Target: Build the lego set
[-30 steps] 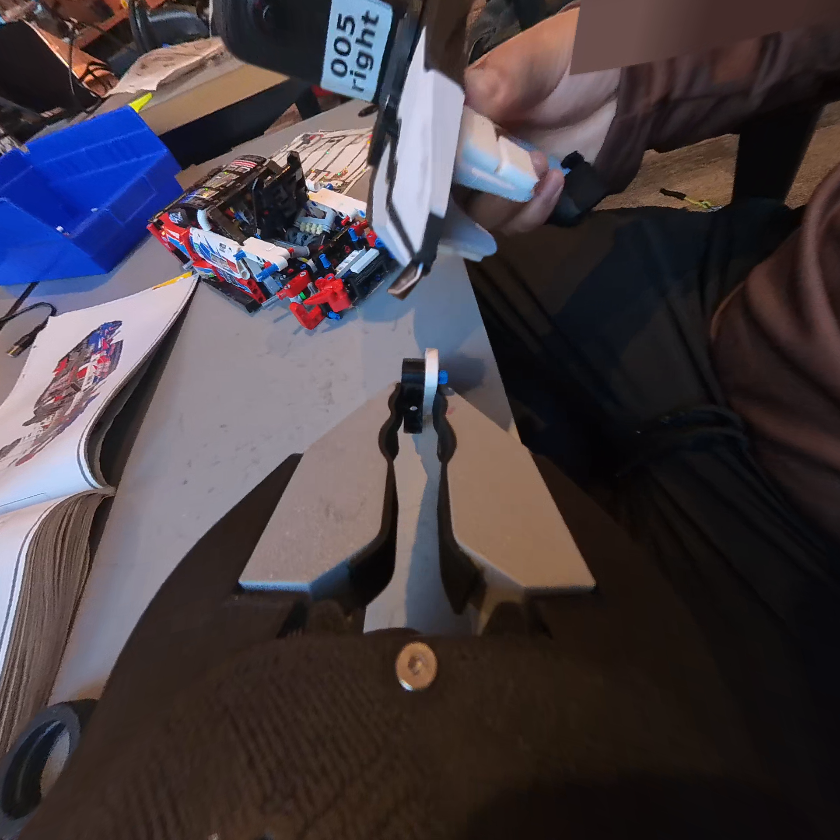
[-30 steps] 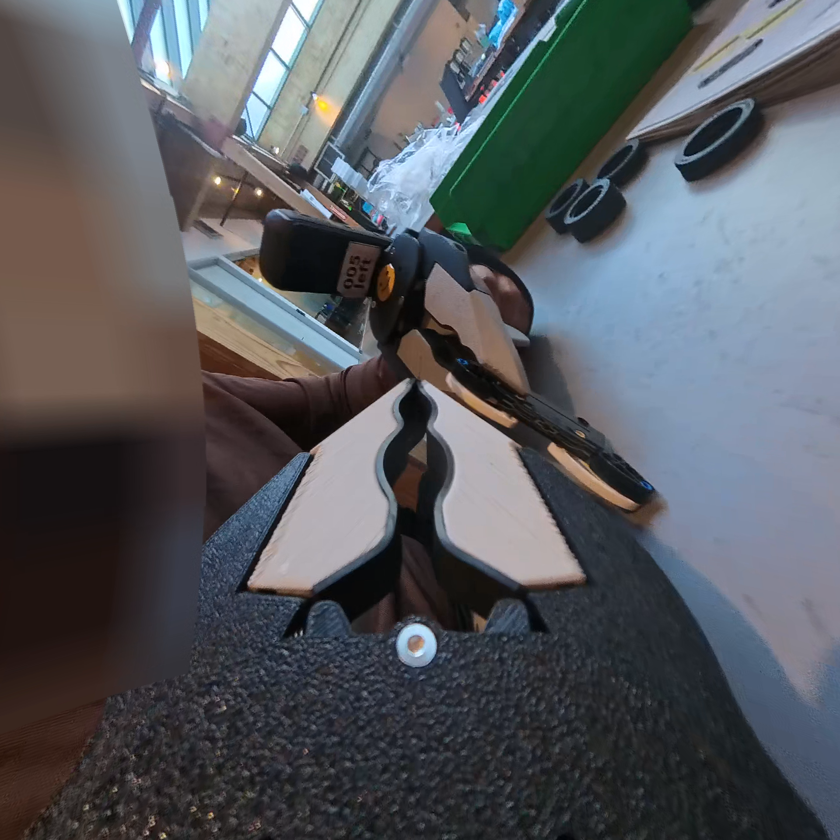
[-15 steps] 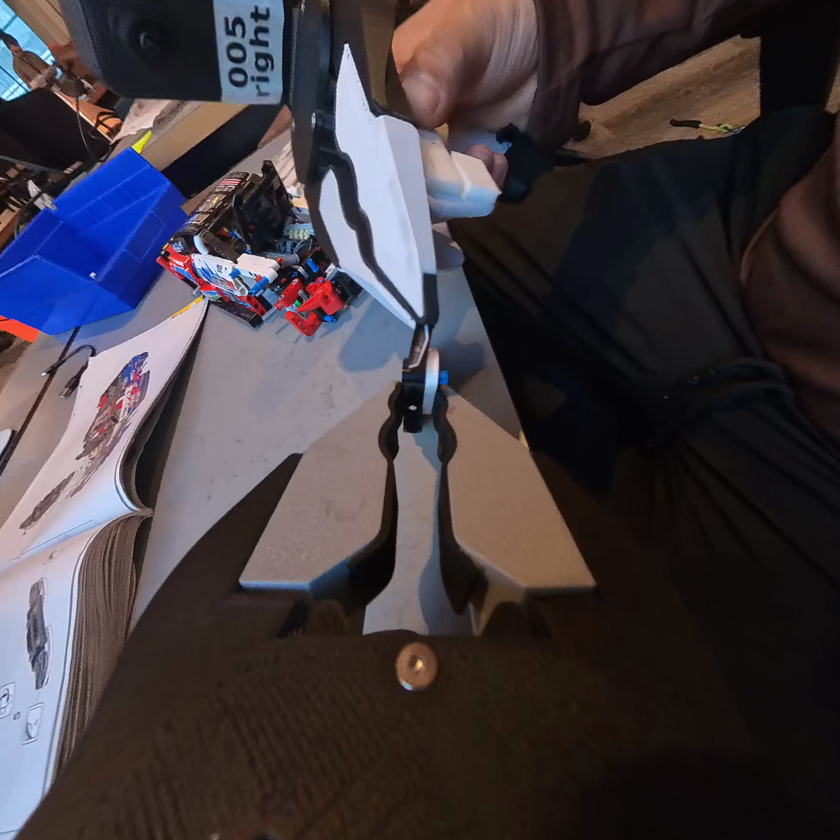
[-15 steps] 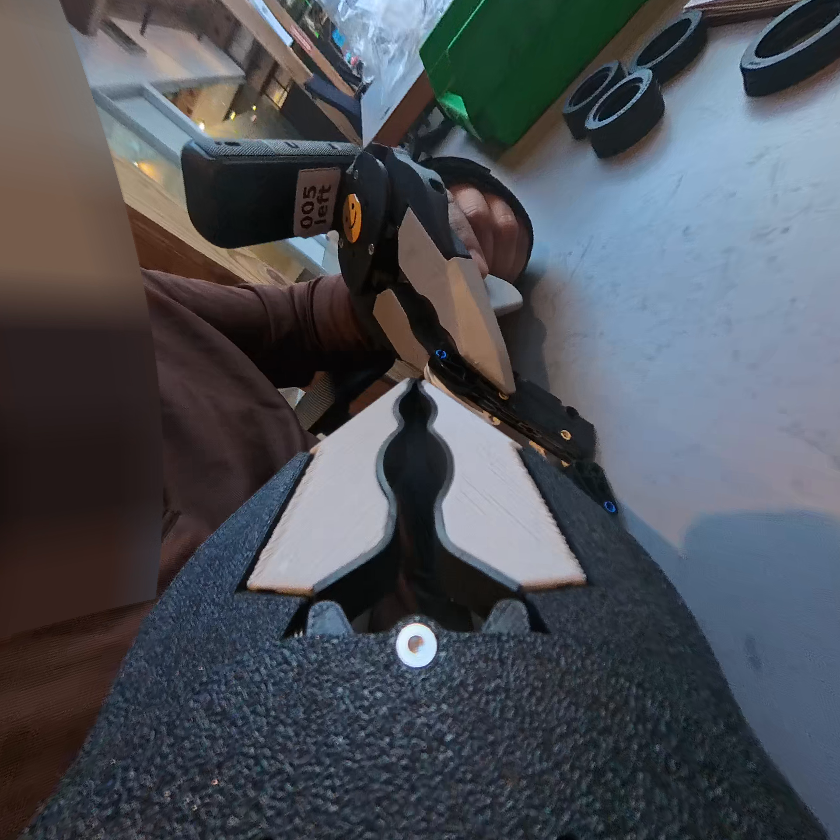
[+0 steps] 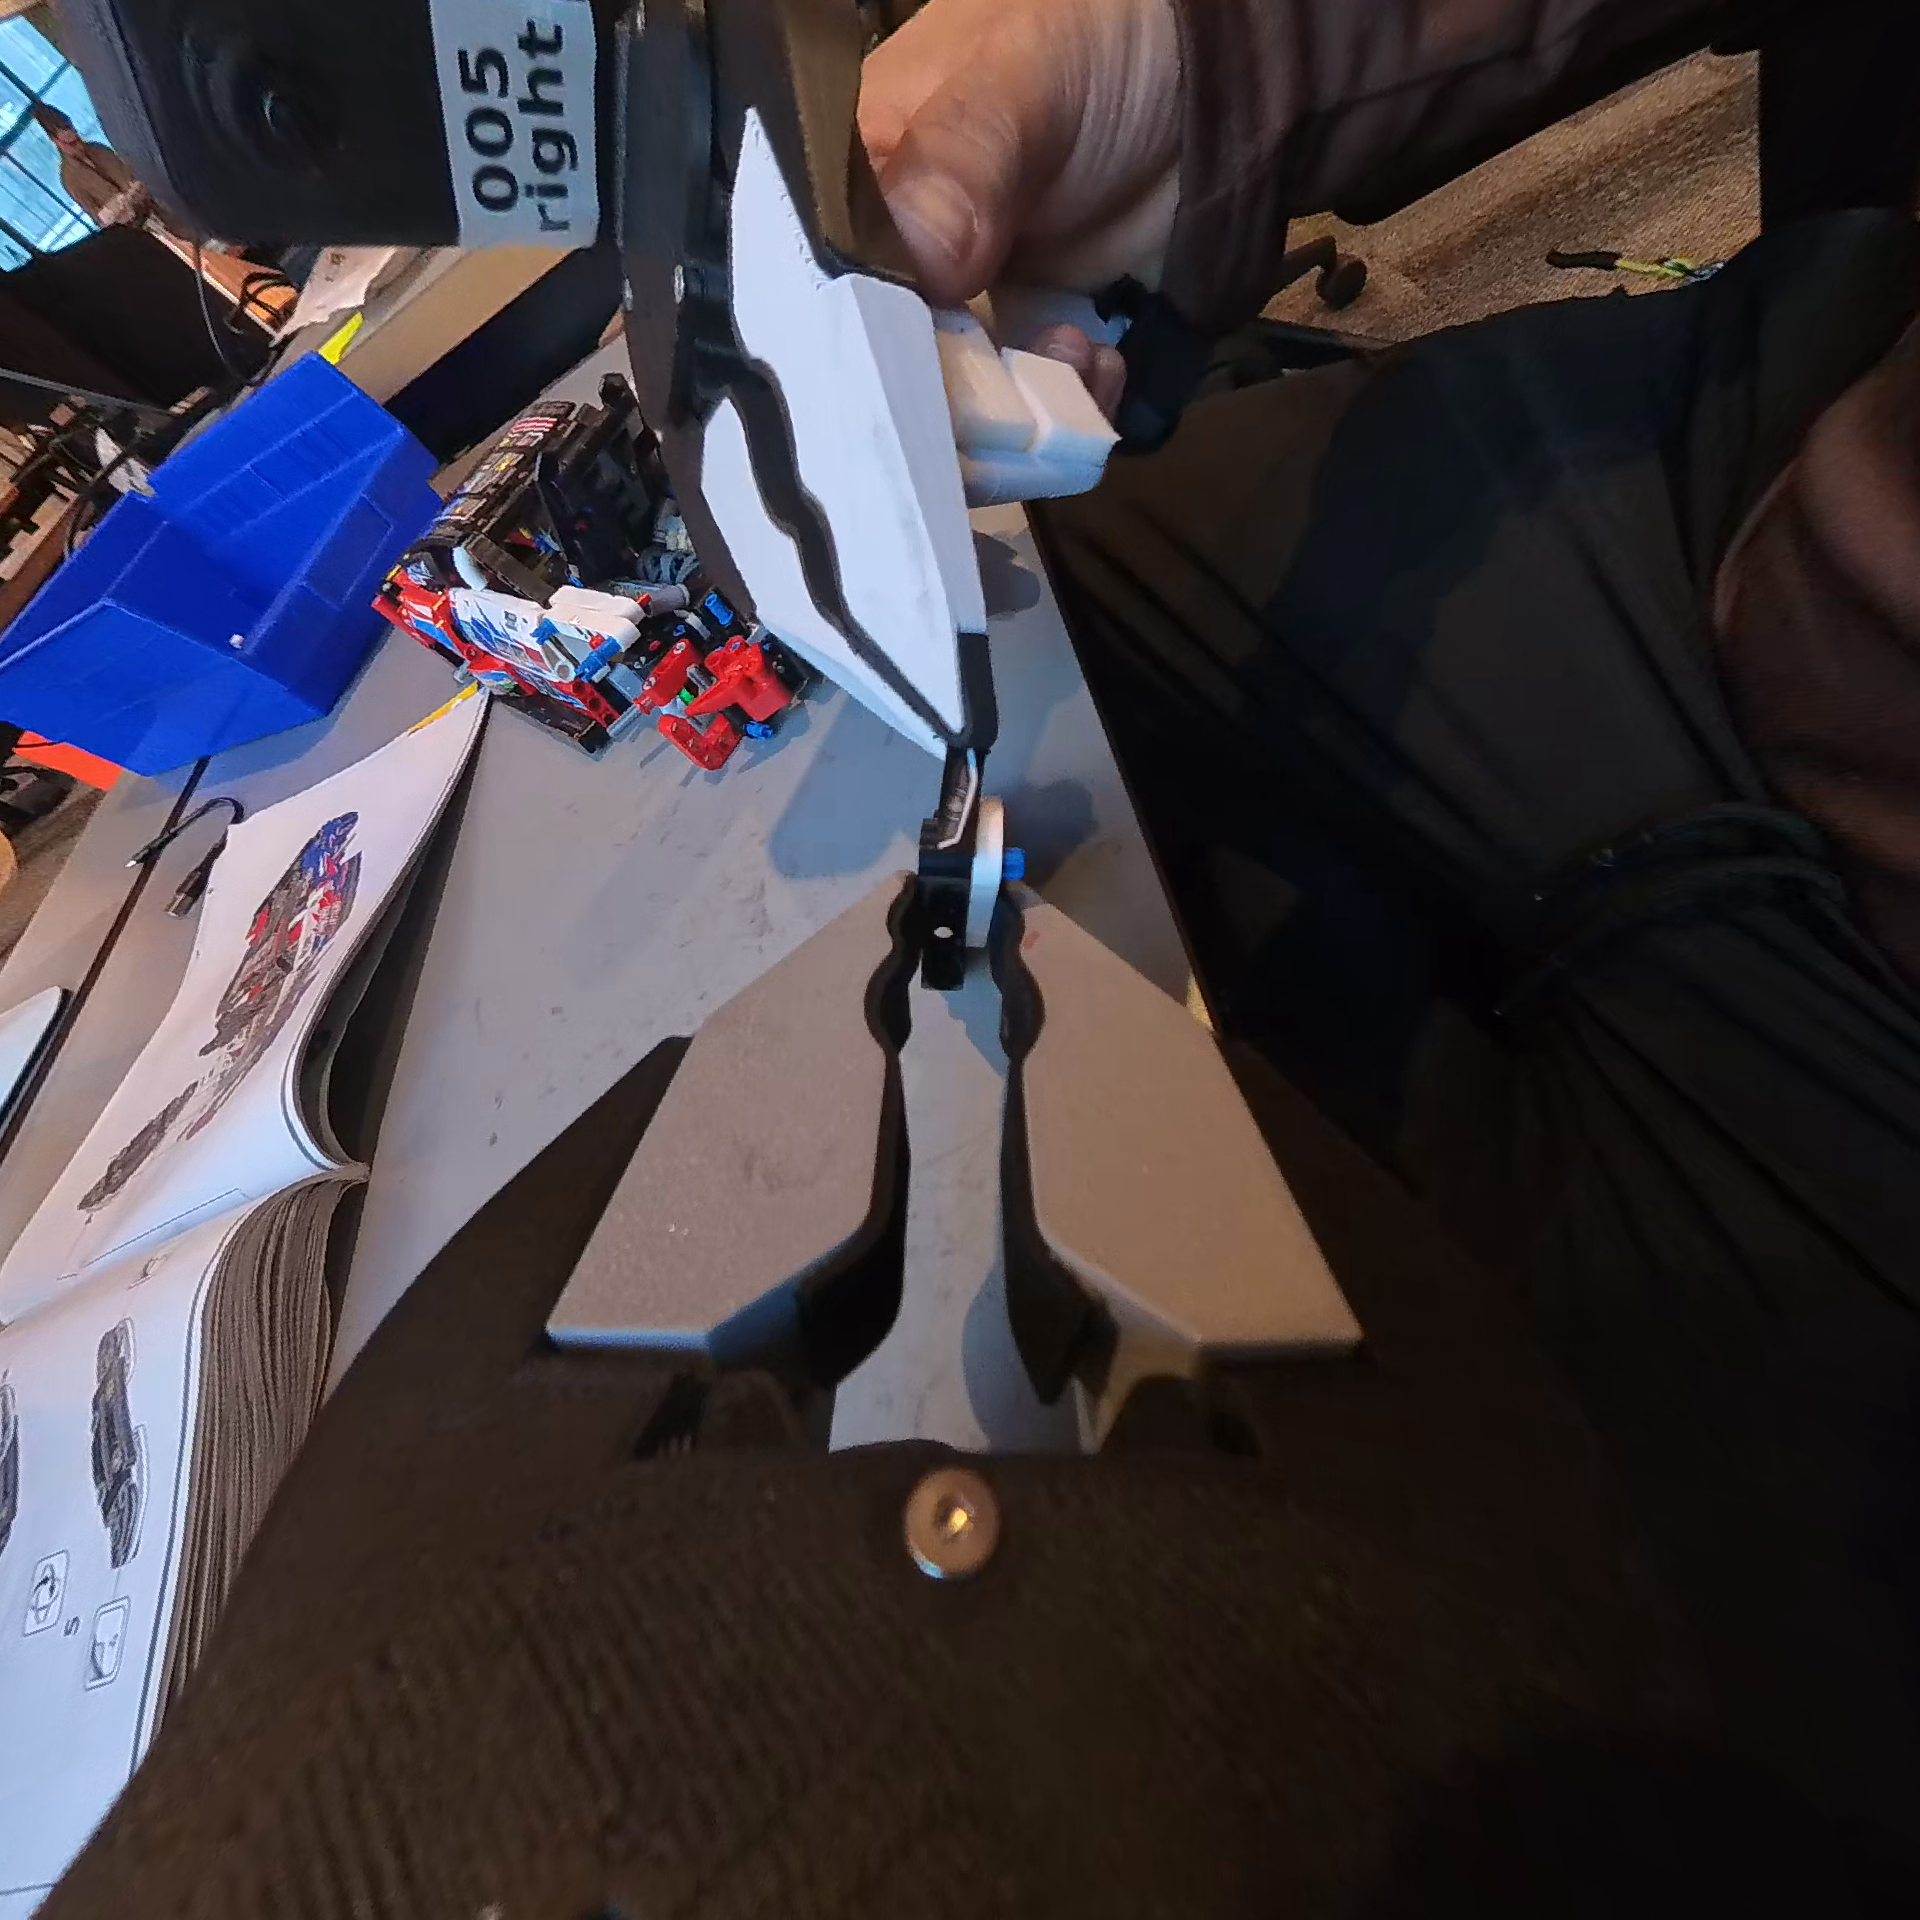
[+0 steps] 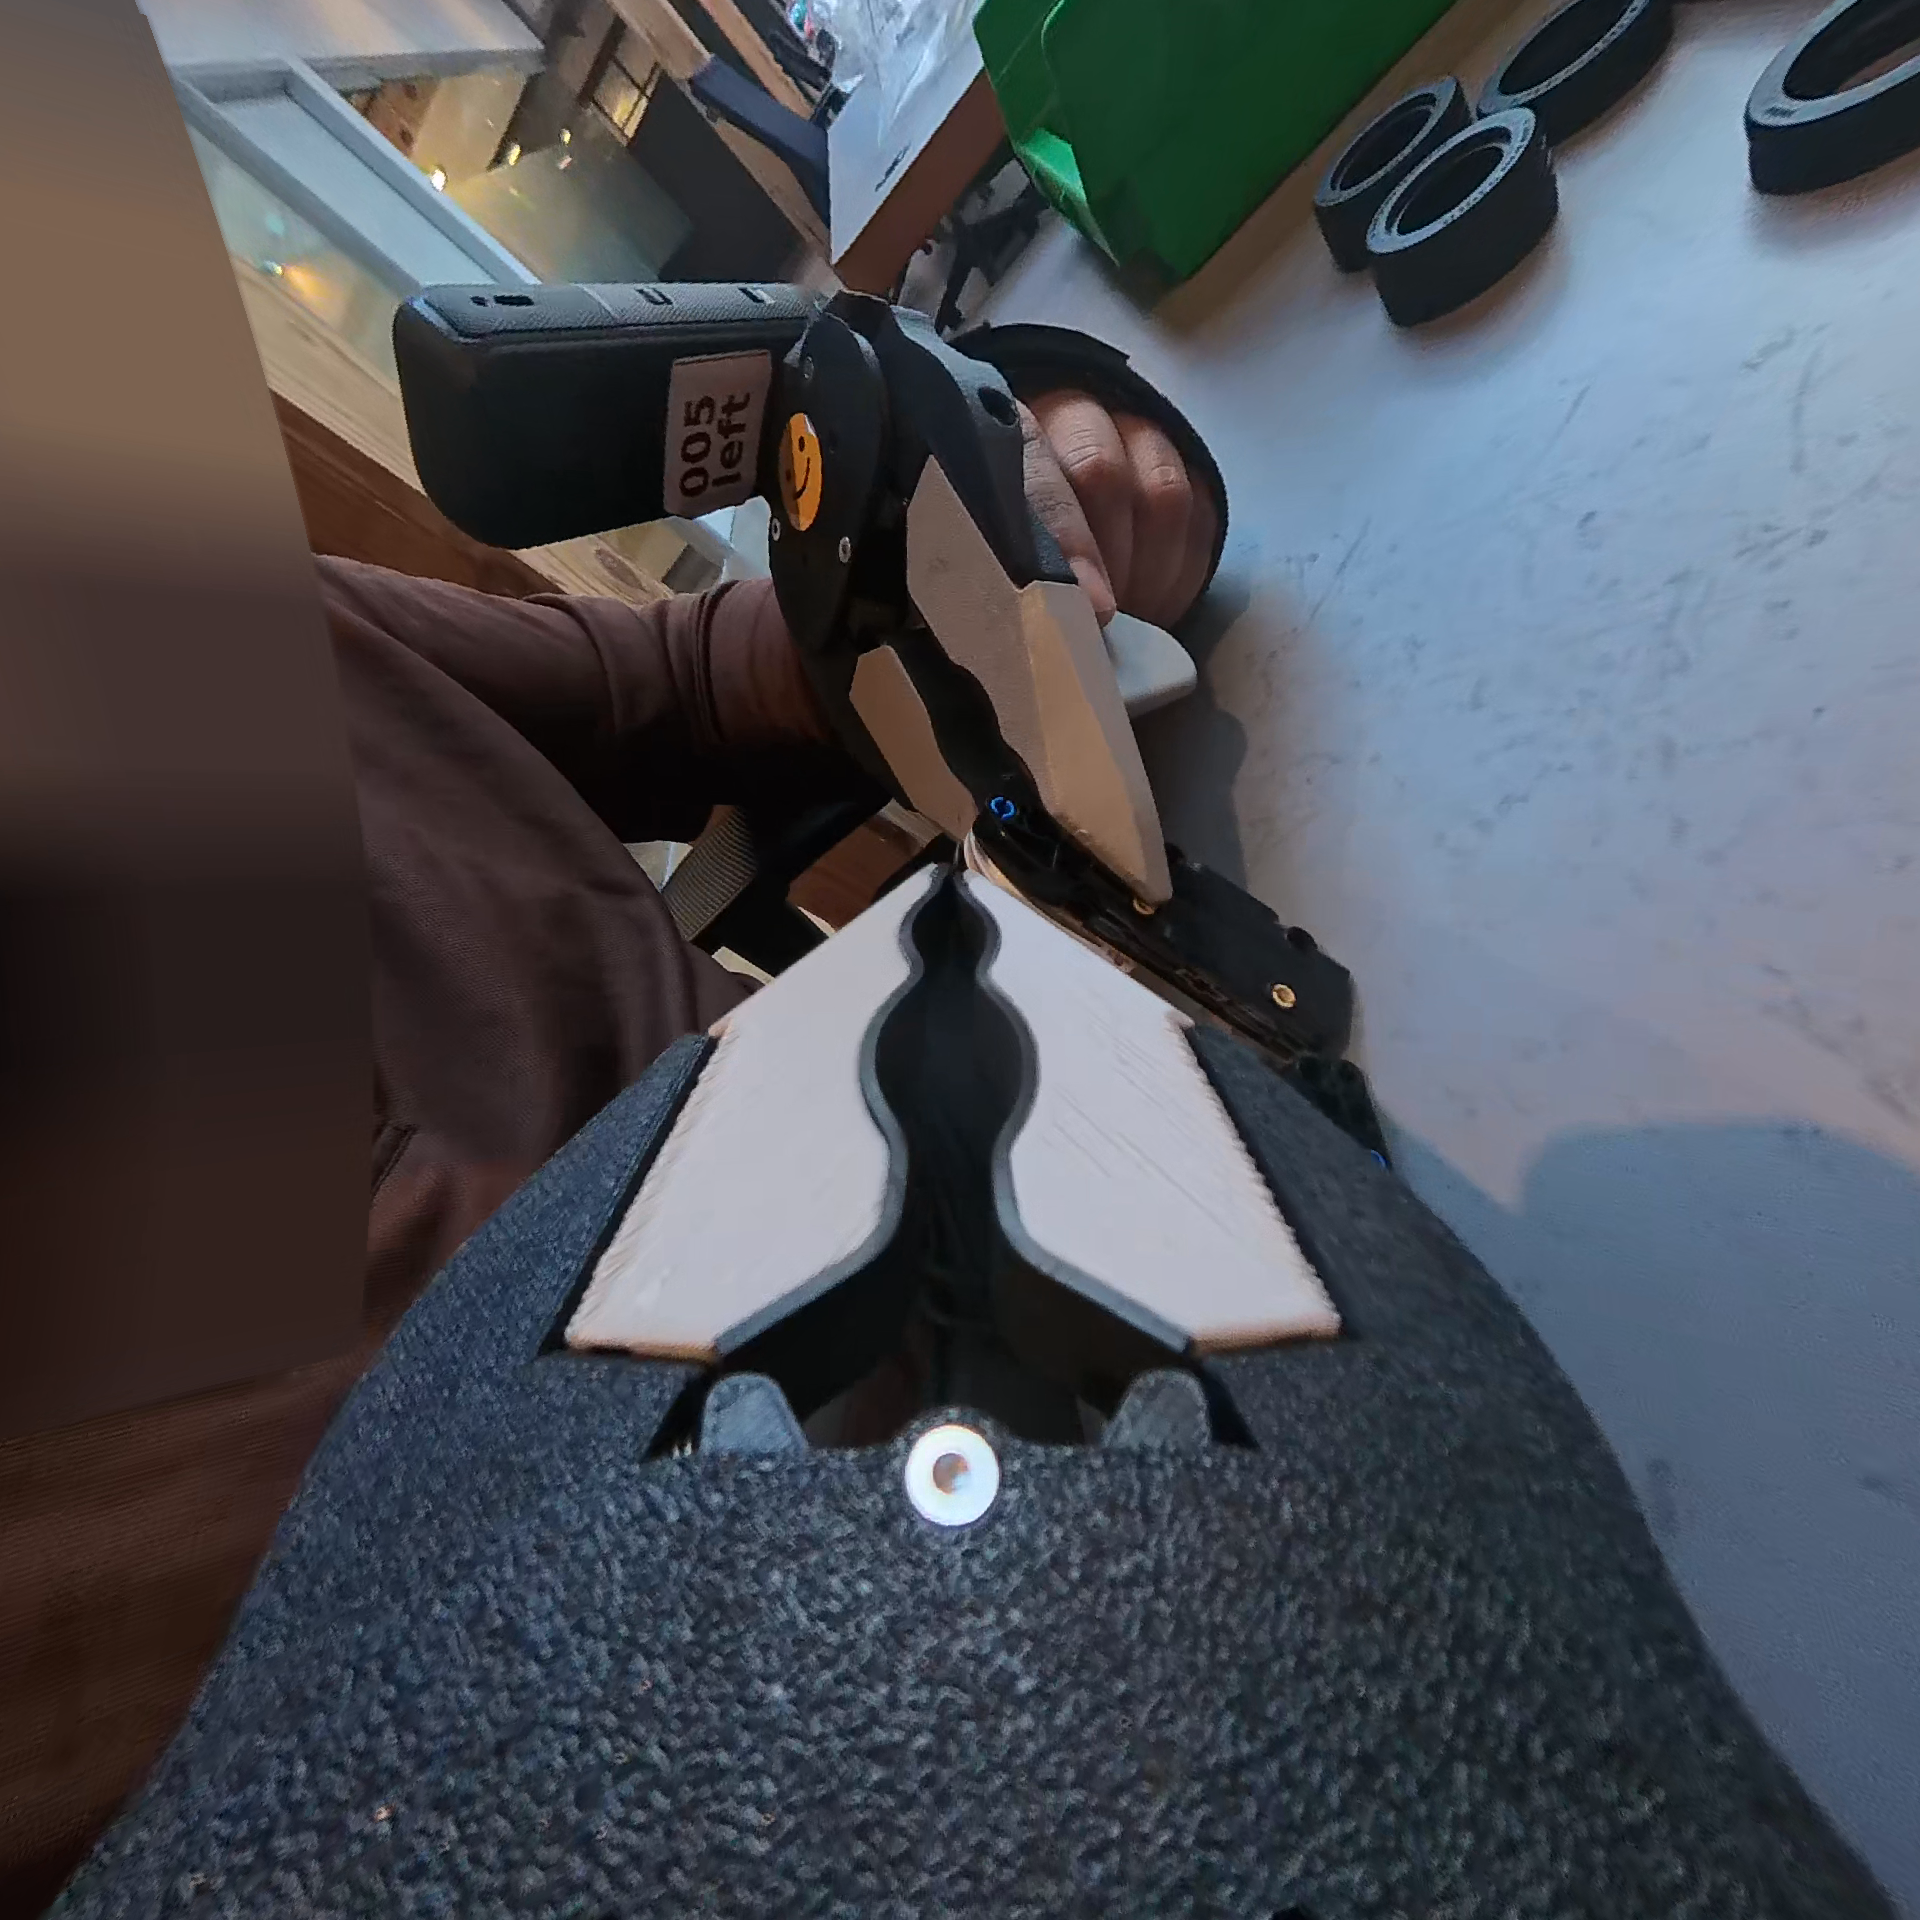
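My left gripper [image 5: 956, 904] is shut on a small black and white lego sub-assembly [image 5: 940, 935] with a blue pin, and holds it over the grey table [image 5: 644, 935] near the table's edge. In the right wrist view the sub-assembly [image 6: 1247, 977] is a long black piece that sticks out beyond the left gripper [image 6: 1060, 857]. My right gripper [image 5: 964, 743] comes down from above with its jaws together, and its tips touch the top end of the sub-assembly. In its own view the right gripper [image 6: 951, 883] is shut, with nothing visible between the fingers.
A partly built red, white and black lego car [image 5: 582, 623] stands on the table beside a blue bin [image 5: 208, 603]. An open instruction booklet [image 5: 239, 1018] lies at the left. Black tyres [image 6: 1455, 197] and a green box [image 6: 1195, 114] lie farther off. A person's lap is past the table edge. The tips of both grippers are at nearly the same place.
The right gripper has come down and towards the left gripper until its tips reach the held sub-assembly. The left gripper has kept its grip and hardly moved.
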